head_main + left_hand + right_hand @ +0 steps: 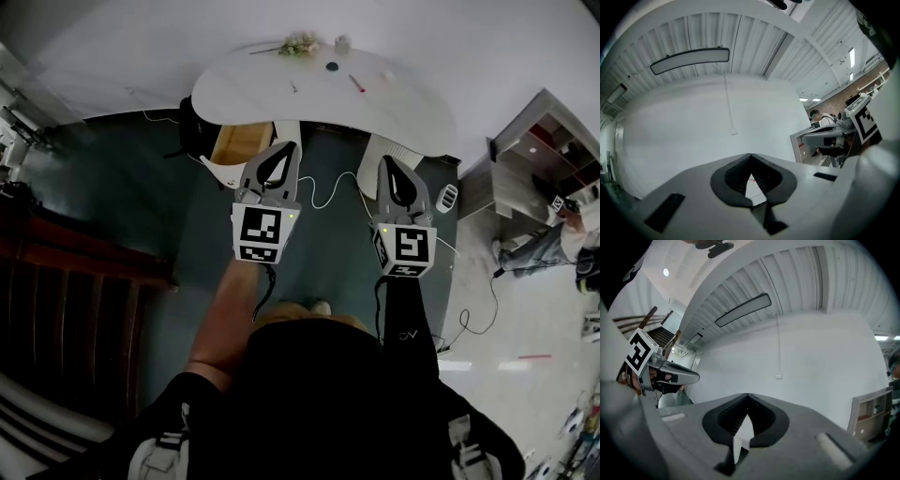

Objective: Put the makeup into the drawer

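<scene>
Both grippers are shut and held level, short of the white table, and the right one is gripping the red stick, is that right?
Not quite. The right gripper is shut on nothing: the right gripper view shows its jaws together and bare. The head view shows the red stick lying on the white table. The rest holds.

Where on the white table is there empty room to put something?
The white oval table is bare at its left end, left of the thin dark stick, and at its far right end. It is crowded at the back middle, around the pale flower sprig and small white jar.
</scene>
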`<action>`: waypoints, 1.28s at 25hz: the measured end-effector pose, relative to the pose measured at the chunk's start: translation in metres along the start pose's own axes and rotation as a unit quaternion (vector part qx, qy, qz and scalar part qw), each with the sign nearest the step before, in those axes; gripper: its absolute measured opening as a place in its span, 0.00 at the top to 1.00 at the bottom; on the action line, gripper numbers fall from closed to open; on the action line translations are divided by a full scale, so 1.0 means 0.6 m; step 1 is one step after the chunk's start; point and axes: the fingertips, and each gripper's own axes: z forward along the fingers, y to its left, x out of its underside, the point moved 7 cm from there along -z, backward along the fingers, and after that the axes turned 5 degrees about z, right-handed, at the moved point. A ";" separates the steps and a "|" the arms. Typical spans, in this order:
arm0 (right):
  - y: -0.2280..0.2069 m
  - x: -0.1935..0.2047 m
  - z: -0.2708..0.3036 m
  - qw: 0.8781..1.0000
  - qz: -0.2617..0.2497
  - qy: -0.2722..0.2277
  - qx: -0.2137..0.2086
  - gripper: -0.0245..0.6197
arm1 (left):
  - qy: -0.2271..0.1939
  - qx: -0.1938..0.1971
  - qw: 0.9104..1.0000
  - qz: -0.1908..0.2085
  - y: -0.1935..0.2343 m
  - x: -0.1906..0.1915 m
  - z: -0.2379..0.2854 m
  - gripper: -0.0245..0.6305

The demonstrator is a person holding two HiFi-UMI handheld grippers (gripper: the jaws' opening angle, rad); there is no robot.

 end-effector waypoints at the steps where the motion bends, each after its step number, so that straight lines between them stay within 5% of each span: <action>1: 0.000 0.000 0.001 1.000 0.000 -0.001 -0.001 0.96 | 0.000 0.001 1.000 0.000 -0.001 0.000 0.001 0.95; 17: 0.006 0.026 0.060 1.000 0.021 0.009 -0.003 0.96 | 0.011 -0.005 1.000 0.000 0.039 0.021 0.028 0.95; 32: -0.012 0.057 0.358 0.999 0.017 0.025 0.023 0.96 | 0.008 0.022 1.000 0.005 0.243 0.088 0.271 0.95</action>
